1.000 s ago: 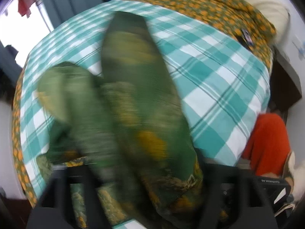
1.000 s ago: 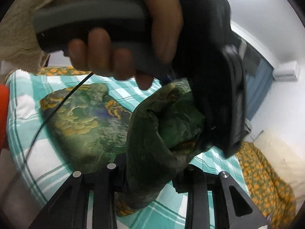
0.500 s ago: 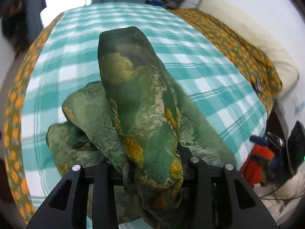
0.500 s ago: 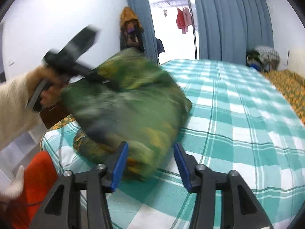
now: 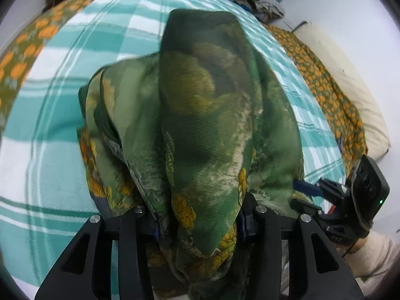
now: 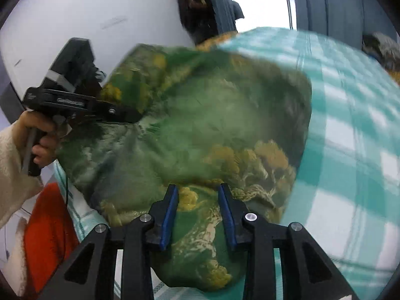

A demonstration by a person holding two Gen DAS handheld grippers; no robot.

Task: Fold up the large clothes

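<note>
A green garment with yellow print (image 5: 205,115) lies bunched on the teal checked bedsheet (image 5: 50,130). My left gripper (image 5: 197,222) is shut on a thick fold of it, which drapes forward over the jaws. In the right wrist view the garment (image 6: 200,130) spreads over the sheet near the bed's edge. My right gripper (image 6: 198,215) is open, its blue pads (image 6: 170,215) apart just above the cloth, holding nothing. The left gripper also shows in the right wrist view (image 6: 120,113), clamped on the cloth's far left edge. The right gripper's body shows at the right of the left wrist view (image 5: 350,200).
An orange-flowered cover (image 5: 325,85) and a cream pillow (image 5: 350,80) lie along the bed's far side. A red cloth (image 6: 50,230) hangs beside the bed. Blue curtains (image 6: 337,2) and a clothes pile (image 5: 260,2) stand beyond the bed.
My right gripper has let go of the garment and opened. The garment has dropped lower and spread onto the sheet. My left gripper stays clamped and has moved lower, closer to the bed.
</note>
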